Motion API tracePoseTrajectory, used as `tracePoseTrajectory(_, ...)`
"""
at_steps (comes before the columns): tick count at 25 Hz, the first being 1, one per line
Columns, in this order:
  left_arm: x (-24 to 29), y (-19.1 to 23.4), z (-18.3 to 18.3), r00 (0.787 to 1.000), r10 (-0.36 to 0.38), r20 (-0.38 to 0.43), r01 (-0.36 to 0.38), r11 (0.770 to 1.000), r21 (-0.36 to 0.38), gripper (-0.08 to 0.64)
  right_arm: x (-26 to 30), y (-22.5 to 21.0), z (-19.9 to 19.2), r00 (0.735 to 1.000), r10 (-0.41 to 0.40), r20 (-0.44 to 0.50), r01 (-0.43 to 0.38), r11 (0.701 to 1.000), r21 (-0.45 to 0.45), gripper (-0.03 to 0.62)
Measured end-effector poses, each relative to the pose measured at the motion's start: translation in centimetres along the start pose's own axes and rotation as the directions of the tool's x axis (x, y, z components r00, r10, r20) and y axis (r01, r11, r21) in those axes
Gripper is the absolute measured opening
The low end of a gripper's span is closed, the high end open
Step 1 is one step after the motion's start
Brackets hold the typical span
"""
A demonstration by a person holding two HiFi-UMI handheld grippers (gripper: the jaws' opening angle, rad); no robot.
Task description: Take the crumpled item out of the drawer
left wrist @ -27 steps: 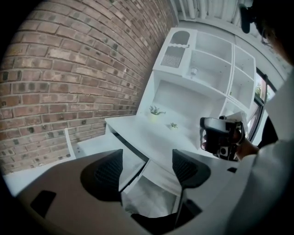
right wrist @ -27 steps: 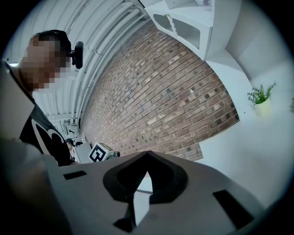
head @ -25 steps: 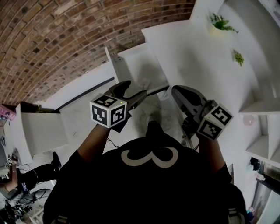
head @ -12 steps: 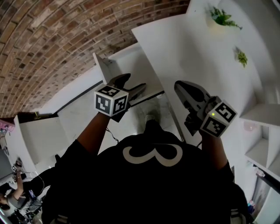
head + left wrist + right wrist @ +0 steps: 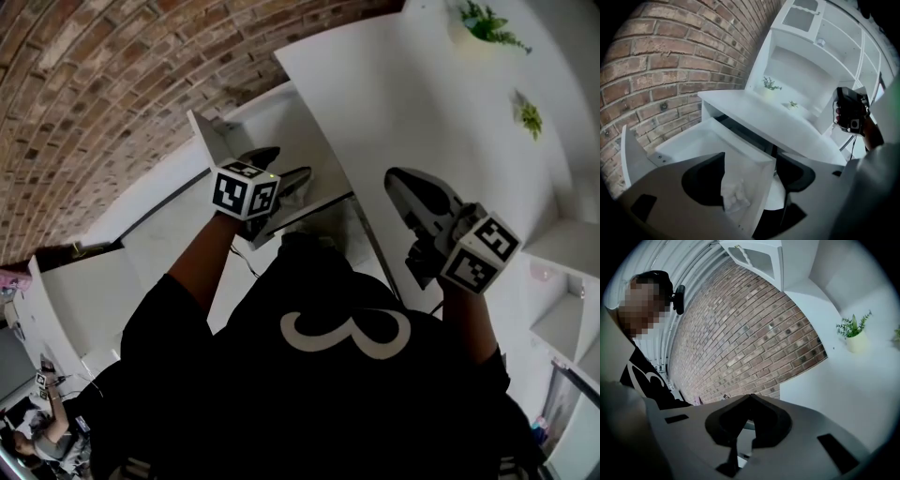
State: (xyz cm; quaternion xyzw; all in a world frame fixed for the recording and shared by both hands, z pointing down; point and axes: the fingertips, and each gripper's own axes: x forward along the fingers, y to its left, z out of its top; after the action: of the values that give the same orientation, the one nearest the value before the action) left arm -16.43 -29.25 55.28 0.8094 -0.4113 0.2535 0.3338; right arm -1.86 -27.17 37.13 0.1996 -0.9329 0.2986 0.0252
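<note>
My left gripper [image 5: 751,154], jaws spread, has the crumpled item [image 5: 735,198] at six o'clock in the drawer [image 5: 689,140]; right gripper [image 5: 750,395], jaws together, lies farther.

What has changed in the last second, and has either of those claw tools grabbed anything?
The left gripper moved slightly forward toward the open drawer, jaws apart and aimed at the crumpled white item inside; nothing is gripped yet. The person leaned forward with it. The right gripper stayed out to the side, jaws together and empty, and the drawer stayed open.
</note>
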Motion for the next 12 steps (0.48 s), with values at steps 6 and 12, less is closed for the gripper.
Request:
tracePoseTrajectory(6,1.8,1.1,-1.9,0.997,-0.034,-0.071,0.036,0.999,0.035,0.331,0.6,-0.7,-0.6,0.999,-0.033,0.003,0.033,0.999,0.020,0.011)
tracePoseTrajectory(12,3.9,2.9,-5.0,0.979,-0.031,-0.203,0.046,0.997,0.066,0.331,1.2,-1.6,-0.9,0.998,-0.058,-0.006,0.058,0.998,0.038,0.011)
